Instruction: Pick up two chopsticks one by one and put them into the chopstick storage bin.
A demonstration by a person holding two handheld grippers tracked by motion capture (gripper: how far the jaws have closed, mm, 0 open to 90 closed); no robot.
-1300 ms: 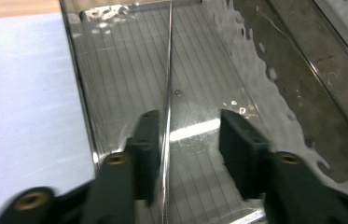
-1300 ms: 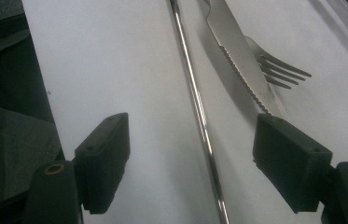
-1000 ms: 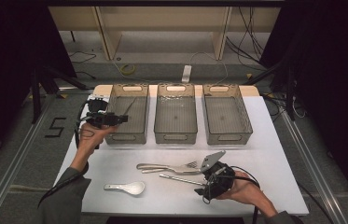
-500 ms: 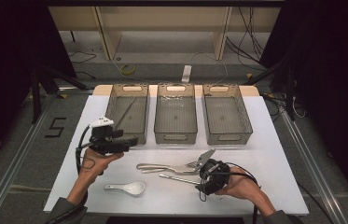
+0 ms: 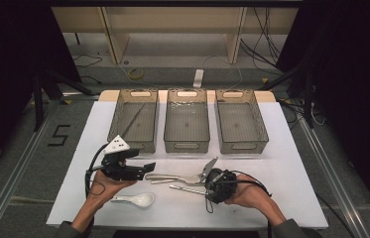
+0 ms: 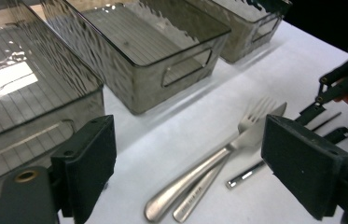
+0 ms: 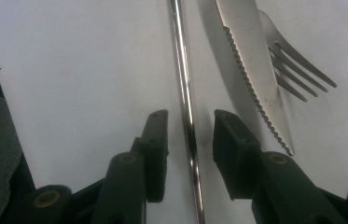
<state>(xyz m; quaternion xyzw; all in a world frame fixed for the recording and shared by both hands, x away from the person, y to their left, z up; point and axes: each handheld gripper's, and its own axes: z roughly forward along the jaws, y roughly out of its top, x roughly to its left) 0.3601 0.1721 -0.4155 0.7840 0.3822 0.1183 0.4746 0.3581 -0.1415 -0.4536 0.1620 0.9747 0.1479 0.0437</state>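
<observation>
A steel fork (image 5: 175, 176) and a serrated knife (image 5: 187, 179) lie side by side on the white table (image 5: 281, 163), with a thin metal stick (image 5: 185, 188) just in front of them. My right gripper (image 5: 207, 187) is open and low over the table. Its jaws (image 7: 189, 116) straddle the thin stick (image 7: 183, 84) with a small gap on each side. The knife blade (image 7: 251, 70) and fork tines (image 7: 300, 70) lie just to the right. My left gripper (image 5: 149, 167) is wide open (image 6: 192, 140), empty, and points at the fork handle (image 6: 195, 175).
Three clear bins stand in a row at the back: left (image 5: 118, 124), middle (image 5: 186, 146), right (image 5: 242, 146). A thin stick (image 5: 134, 118) lies in the left bin. A white spoon (image 5: 135, 199) rests near the table's front edge, below my left hand.
My left gripper has come away from the left bin, toward the person and rightward, to the fork handle. The right gripper has edged left and settled over the thin stick.
</observation>
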